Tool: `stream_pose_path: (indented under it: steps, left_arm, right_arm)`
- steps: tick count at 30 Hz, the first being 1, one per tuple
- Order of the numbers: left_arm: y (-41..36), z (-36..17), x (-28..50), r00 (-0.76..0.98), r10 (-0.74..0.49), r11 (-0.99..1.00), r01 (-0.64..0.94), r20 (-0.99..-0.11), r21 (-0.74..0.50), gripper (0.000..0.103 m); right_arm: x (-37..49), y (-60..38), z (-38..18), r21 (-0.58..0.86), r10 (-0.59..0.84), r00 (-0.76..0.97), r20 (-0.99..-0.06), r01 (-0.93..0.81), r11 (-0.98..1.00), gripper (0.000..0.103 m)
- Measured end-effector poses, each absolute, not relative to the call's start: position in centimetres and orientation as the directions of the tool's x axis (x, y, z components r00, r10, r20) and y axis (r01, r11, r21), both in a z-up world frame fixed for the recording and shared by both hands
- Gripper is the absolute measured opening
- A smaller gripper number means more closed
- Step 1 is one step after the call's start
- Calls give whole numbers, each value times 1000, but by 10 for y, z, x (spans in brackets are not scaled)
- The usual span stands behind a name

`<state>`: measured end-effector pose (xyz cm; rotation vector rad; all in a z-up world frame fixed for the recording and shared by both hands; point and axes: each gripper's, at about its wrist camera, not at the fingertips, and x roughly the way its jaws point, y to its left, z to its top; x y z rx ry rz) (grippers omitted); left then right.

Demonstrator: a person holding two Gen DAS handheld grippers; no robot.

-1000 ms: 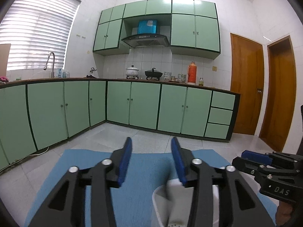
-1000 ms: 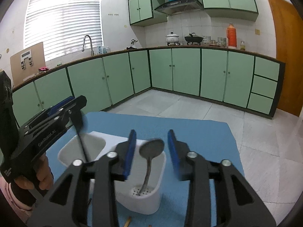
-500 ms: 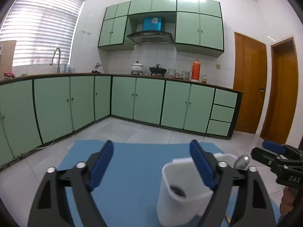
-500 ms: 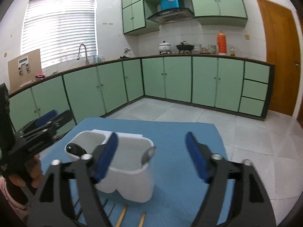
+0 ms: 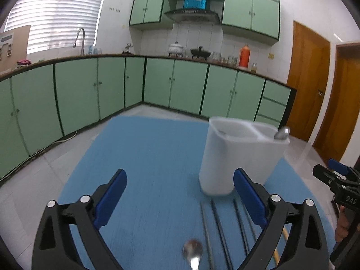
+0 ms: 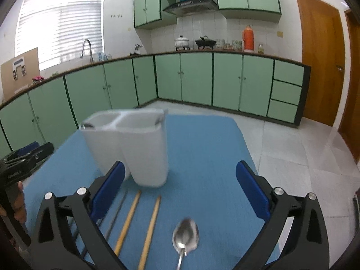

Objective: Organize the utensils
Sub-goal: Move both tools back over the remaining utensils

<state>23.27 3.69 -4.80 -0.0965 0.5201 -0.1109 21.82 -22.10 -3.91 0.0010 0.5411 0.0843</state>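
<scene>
A white two-compartment utensil holder (image 5: 238, 155) (image 6: 135, 148) stands upright on the blue mat (image 5: 153, 157). A spoon (image 5: 281, 133) leans in one compartment. My left gripper (image 5: 180, 200) is open and empty, back from the holder, above a metal spoon (image 5: 193, 253) and dark chopsticks (image 5: 216, 229) on the mat. My right gripper (image 6: 180, 193) is open and empty, above two wooden chopsticks (image 6: 139, 222), dark chopsticks (image 6: 117, 213) and a metal spoon (image 6: 185, 236). Each gripper shows at the edge of the other's view.
The mat (image 6: 202, 157) covers a table whose far edge lies beyond the holder. Green kitchen cabinets (image 5: 112, 94) line the room behind, with wooden doors (image 6: 321, 63) at the right.
Both grippers have opened wide and pulled back and down from the holder. The utensils lying on the mat have come into view.
</scene>
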Motion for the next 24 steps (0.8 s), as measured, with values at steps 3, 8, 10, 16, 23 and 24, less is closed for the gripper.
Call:
stream_pose_path:
  steps: [3, 8, 10, 16, 23, 24]
  left_arm:
    - [36, -57, 225, 843, -120, 991, 67, -524, -118, 94]
    - [34, -69, 218, 816, -82, 995, 39, -572, -88, 94]
    - [36, -73, 217, 808, -73, 996, 29, -584, -84, 94]
    - [41, -82, 215, 788, -62, 996, 10, -612, -87, 94]
    - [39, -89, 213, 775, -60, 997, 16, -629, -76, 94]
    - [39, -90, 212, 773, -61, 997, 18, -631, -75, 94]
  right_arm:
    - [214, -220, -53, 1, 60, 827, -559, -72, 997, 96]
    - [213, -220, -73, 3, 48, 761, -647, -60, 998, 86]
    - [216, -218, -79, 14, 53, 723, -689, -61, 998, 74]
    - [225, -213, -96, 10, 30, 665, -746, -34, 999, 63]
    - [235, -213, -111, 25, 22, 625, -780, -4, 1000, 53]
    - [237, -212, -111, 27, 22, 622, -783, -1, 1000, 53]
